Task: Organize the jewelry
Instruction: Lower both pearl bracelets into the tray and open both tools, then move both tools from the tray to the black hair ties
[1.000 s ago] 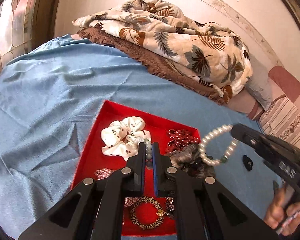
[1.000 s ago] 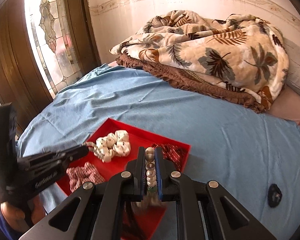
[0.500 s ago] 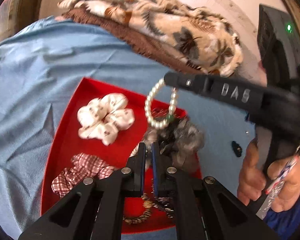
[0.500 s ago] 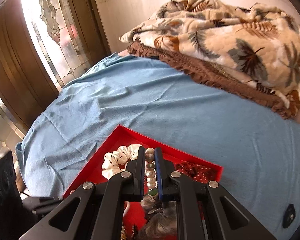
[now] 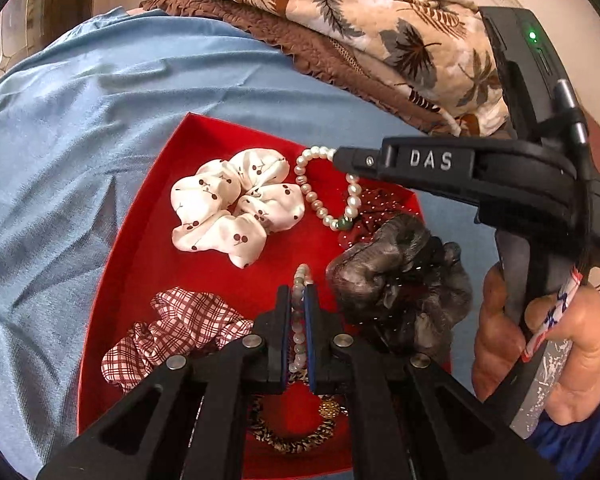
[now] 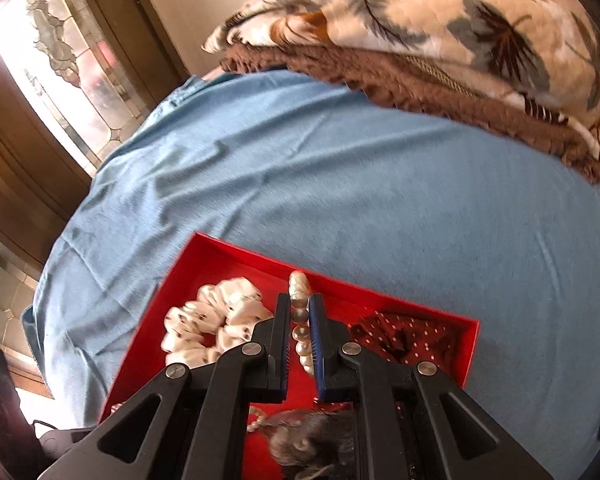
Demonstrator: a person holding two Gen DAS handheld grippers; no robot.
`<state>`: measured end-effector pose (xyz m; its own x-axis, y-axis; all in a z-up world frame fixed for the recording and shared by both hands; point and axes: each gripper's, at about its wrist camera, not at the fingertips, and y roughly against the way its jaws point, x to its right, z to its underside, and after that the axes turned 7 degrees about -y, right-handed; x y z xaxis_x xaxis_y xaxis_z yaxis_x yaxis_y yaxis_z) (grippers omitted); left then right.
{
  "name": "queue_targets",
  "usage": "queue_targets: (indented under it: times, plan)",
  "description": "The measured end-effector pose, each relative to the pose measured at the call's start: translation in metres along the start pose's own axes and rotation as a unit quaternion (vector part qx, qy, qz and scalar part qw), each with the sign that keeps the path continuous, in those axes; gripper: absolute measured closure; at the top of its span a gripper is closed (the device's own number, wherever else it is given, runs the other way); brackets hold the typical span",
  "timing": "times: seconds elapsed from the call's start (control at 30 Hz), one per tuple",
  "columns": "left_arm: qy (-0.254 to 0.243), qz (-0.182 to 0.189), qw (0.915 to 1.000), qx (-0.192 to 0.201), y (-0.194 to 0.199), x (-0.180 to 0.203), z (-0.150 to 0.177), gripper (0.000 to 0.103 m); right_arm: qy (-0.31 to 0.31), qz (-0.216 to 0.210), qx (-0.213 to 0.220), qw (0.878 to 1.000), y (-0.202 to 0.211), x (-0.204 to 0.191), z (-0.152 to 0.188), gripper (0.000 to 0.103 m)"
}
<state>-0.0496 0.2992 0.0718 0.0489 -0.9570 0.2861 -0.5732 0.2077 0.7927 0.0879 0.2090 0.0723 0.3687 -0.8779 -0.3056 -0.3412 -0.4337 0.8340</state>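
Observation:
A red tray (image 5: 148,248) lies on the blue bedspread. My left gripper (image 5: 298,292) is shut on a grey-green bead bracelet (image 5: 300,276) over the tray's middle. My right gripper (image 6: 300,312) is shut on a white pearl bracelet (image 5: 320,204), which hangs over the tray's far part beside the white cherry scrunchie (image 5: 236,208); the right gripper also shows in the left wrist view (image 5: 340,158). In the right wrist view the pearls (image 6: 300,320) sit between the jaws above the tray (image 6: 220,256).
In the tray lie a plaid scrunchie (image 5: 172,332), a grey scrunchie (image 5: 396,276), a dark red dotted scrunchie (image 6: 404,336) and a leopard bracelet (image 5: 296,436). Folded leaf-print blankets (image 5: 340,12) lie at the back. A stained-glass door (image 6: 68,64) stands on the left.
My right gripper has carried the pearl bracelet lower and further over the tray, close to the white scrunchie. My left gripper stays shut on its bead bracelet over the tray.

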Motion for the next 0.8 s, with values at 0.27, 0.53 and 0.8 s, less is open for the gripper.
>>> queue_targets:
  times: [0.27, 0.53, 0.8]
  plan:
    - [-0.001, -0.011, 0.9999, 0.009, 0.005, 0.000, 0.002, 0.096, 0.001, -0.002, -0.021, 1.000, -0.007, 0.002, 0.013, 0.093]
    - [0.001, -0.017, 0.9994, 0.030, 0.016, 0.001, 0.000, 0.069, -0.006, -0.037, -0.029, 0.999, 0.000, -0.008, 0.020, 0.092]
    - [-0.012, -0.037, 0.9982, 0.045, 0.026, 0.005, 0.002, 0.060, -0.018, -0.039, -0.013, 0.999, 0.025, -0.007, 0.019, 0.081]
